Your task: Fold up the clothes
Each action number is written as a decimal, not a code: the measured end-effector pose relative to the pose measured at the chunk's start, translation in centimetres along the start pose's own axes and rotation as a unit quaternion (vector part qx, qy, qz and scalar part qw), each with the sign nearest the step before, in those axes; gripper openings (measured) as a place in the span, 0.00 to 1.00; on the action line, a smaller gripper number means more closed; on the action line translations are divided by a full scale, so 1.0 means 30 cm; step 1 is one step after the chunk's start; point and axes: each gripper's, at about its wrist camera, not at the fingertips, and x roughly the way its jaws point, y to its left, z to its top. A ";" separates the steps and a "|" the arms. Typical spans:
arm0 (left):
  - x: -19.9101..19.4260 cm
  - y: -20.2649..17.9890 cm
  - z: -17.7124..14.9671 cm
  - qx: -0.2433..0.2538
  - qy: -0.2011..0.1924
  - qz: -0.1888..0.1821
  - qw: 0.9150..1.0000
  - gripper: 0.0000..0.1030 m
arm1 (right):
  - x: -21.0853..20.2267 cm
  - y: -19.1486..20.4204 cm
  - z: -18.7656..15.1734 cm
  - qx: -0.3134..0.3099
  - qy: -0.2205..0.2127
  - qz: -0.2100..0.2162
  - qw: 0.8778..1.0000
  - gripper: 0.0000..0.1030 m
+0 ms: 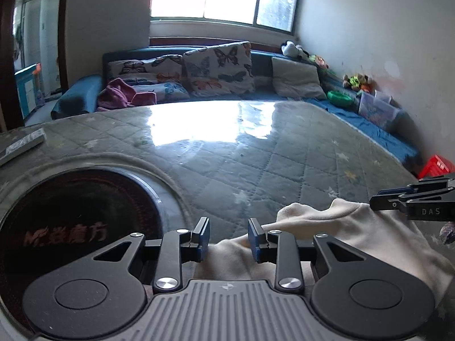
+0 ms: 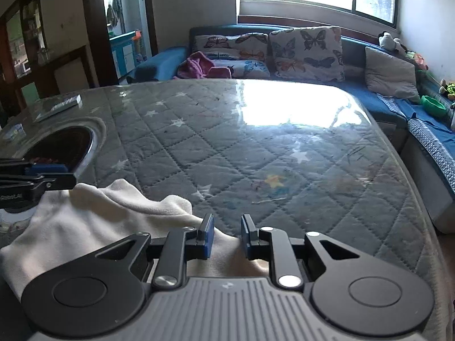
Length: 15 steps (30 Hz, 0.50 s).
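Soft cream fleece garment (image 1: 327, 236) lies rumpled at 5 o'clock on the glossy quilted grey table cover (image 1: 227, 156). Left gripper (image 1: 229, 238) and right gripper (image 2: 226, 237) hover partly spread above it, pinching nothing.

The right gripper (image 2: 226, 237) hangs over the near edge of a cream garment (image 2: 85, 221), jaws slightly apart with nothing clamped between them. The cloth lies rumpled on the quilted, star-patterned surface (image 2: 256, 147). The left gripper (image 2: 61, 174) enters from the left edge.
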 end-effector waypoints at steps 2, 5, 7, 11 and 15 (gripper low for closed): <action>-0.022 0.002 -0.020 0.005 -0.001 -0.003 1.000 0.33 | -0.019 0.002 -0.002 0.001 -0.005 0.005 1.000 0.18; -0.032 0.006 -0.043 0.006 0.004 0.003 1.000 0.36 | -0.041 0.013 -0.009 -0.003 -0.010 0.013 1.000 0.18; -0.025 0.018 -0.050 -0.005 0.007 0.007 1.000 0.36 | -0.038 0.021 -0.016 -0.007 -0.007 0.012 1.000 0.19; -0.028 0.040 -0.058 -0.023 0.007 0.011 1.000 0.30 | -0.019 0.015 -0.028 -0.001 0.000 0.005 1.000 0.18; -0.031 0.067 -0.067 -0.031 0.011 0.023 0.999 0.31 | -0.017 0.011 -0.030 0.002 -0.002 0.003 1.000 0.18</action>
